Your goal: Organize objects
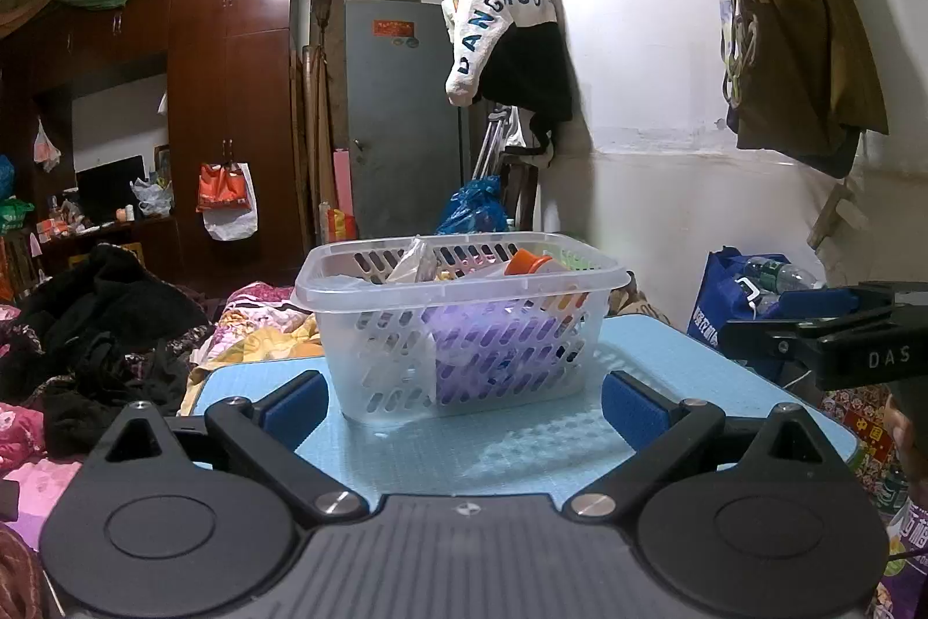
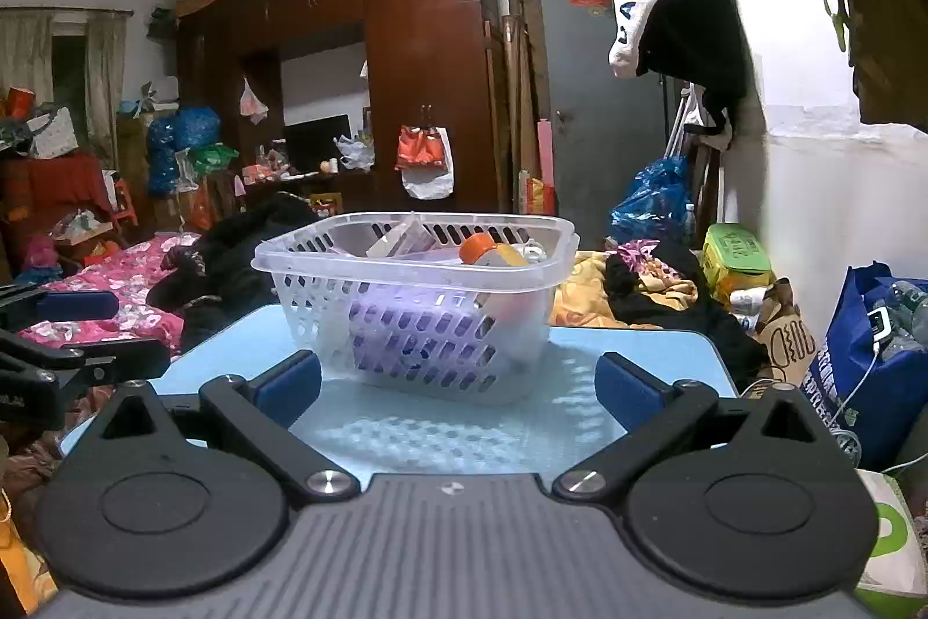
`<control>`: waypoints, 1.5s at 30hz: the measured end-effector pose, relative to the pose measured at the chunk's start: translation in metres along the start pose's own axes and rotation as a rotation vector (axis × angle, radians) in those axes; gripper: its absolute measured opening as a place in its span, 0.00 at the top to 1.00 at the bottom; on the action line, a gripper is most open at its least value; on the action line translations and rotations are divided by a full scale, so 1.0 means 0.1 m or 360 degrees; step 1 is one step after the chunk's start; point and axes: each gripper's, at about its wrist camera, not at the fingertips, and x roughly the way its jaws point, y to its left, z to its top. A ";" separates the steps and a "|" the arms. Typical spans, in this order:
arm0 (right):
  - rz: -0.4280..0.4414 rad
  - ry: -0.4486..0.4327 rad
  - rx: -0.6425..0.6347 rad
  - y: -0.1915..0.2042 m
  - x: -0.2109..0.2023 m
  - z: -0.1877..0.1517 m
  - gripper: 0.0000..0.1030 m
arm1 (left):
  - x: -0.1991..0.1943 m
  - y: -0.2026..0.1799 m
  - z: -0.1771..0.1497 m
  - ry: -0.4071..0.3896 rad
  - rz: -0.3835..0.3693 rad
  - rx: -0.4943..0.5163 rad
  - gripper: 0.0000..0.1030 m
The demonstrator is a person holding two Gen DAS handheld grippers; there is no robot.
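A clear plastic basket (image 1: 371,271) with slotted walls stands on a light blue table (image 1: 522,451). It holds a purple box (image 1: 493,346), a bottle with an orange cap (image 1: 525,263) and a clear packet. My left gripper (image 1: 464,404) is open and empty, just in front of the basket. My right gripper (image 2: 458,387) is open and empty too, facing the same basket (image 2: 301,259) from nearer its right. Each gripper shows at the edge of the other's view: the right one (image 1: 812,335) and the left one (image 2: 64,329).
A bed with pink bedding (image 2: 127,282) and dark clothes (image 1: 104,329) lies left of the table. A blue bag (image 2: 870,364) with bottles stands at the right by the white wall. Wardrobes and a grey door stand at the back.
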 end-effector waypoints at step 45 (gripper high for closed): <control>0.0034 -0.0016 0.0011 -0.05 -0.03 0.01 0.00 | 0.05 -0.07 -0.01 -0.0009 -0.0026 0.0010 0.02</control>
